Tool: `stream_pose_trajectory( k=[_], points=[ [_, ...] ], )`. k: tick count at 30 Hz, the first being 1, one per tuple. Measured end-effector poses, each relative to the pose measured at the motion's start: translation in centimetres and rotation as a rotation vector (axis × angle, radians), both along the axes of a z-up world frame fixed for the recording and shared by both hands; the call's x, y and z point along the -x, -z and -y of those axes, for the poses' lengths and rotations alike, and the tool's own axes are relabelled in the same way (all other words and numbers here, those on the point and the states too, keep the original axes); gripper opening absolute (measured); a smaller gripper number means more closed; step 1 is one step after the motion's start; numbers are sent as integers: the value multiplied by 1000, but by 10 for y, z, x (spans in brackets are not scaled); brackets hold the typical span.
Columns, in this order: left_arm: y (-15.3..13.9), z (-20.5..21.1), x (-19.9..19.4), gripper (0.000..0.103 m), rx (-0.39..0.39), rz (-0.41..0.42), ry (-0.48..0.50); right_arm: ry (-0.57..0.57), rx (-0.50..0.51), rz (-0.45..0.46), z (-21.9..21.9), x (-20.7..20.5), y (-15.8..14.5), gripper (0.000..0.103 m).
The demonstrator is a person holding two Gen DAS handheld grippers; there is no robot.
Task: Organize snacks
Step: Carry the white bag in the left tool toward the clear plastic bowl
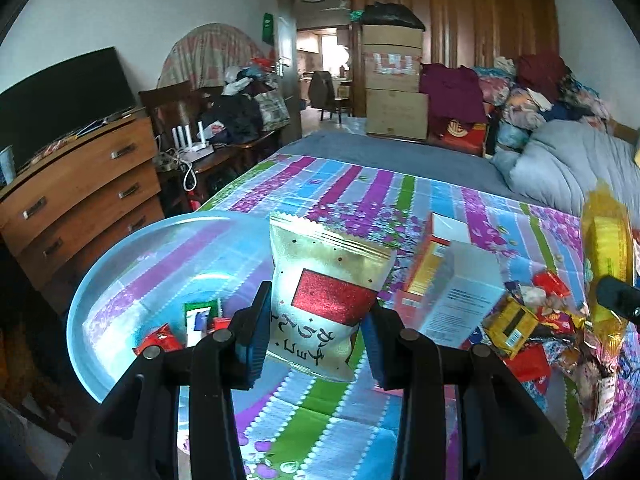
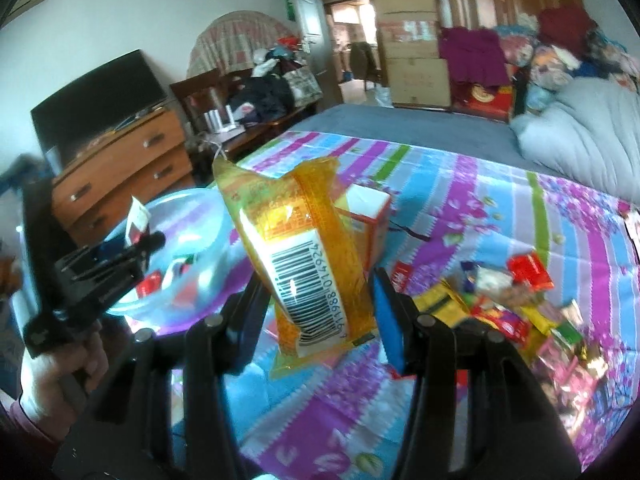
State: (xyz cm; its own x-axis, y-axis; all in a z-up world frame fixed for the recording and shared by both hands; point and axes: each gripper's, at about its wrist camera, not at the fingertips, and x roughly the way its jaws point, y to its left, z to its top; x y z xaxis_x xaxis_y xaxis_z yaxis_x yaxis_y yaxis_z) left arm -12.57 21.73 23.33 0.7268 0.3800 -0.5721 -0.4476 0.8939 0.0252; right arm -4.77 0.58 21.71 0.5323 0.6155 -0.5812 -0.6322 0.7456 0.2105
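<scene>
My left gripper (image 1: 316, 328) is shut on a gold snack pouch (image 1: 326, 276) with a red glitter square, held upright above the striped cloth. A clear blue bowl (image 1: 132, 264) stands to its left, holding a few small packets (image 1: 158, 342). In the right wrist view my right gripper (image 2: 320, 312) is shut on a yellow-orange packet (image 2: 296, 236) with a barcode, lifted and tilted. The bowl (image 2: 208, 224) lies left of it. The left gripper (image 2: 136, 252) shows at the far left, gripped by a hand. The yellow packet (image 1: 606, 264) appears at the right edge of the left wrist view.
A pile of loose snack wrappers (image 2: 516, 300) lies on the cloth at the right. An orange-and-white box (image 1: 436, 256) and a white box (image 1: 464, 296) stand mid-cloth. A wooden dresser (image 1: 80, 196) with a screen sits left; bedding (image 1: 560, 168) is heaped at the back right.
</scene>
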Motion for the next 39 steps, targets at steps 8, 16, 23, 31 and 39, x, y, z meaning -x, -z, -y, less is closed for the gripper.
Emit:
stream_pose_trajectory(
  k=[8, 16, 23, 31, 39],
  points=[
    [3, -24, 13, 42, 21, -4, -19, -60, -21, -10, -33, 8, -5, 51],
    [23, 5, 32, 42, 38, -60, 54, -74, -7, -34, -31, 65, 7, 51],
    [51, 23, 50, 42, 59, -144, 91, -65, 54, -53, -19, 112, 27, 51],
    [65, 26, 66, 42, 60, -188, 89, -54, 91, -109, -13, 119, 45, 51],
    [59, 13, 65, 42, 96, -175, 79, -58, 78, -63, -14, 118, 35, 50]
  ],
)
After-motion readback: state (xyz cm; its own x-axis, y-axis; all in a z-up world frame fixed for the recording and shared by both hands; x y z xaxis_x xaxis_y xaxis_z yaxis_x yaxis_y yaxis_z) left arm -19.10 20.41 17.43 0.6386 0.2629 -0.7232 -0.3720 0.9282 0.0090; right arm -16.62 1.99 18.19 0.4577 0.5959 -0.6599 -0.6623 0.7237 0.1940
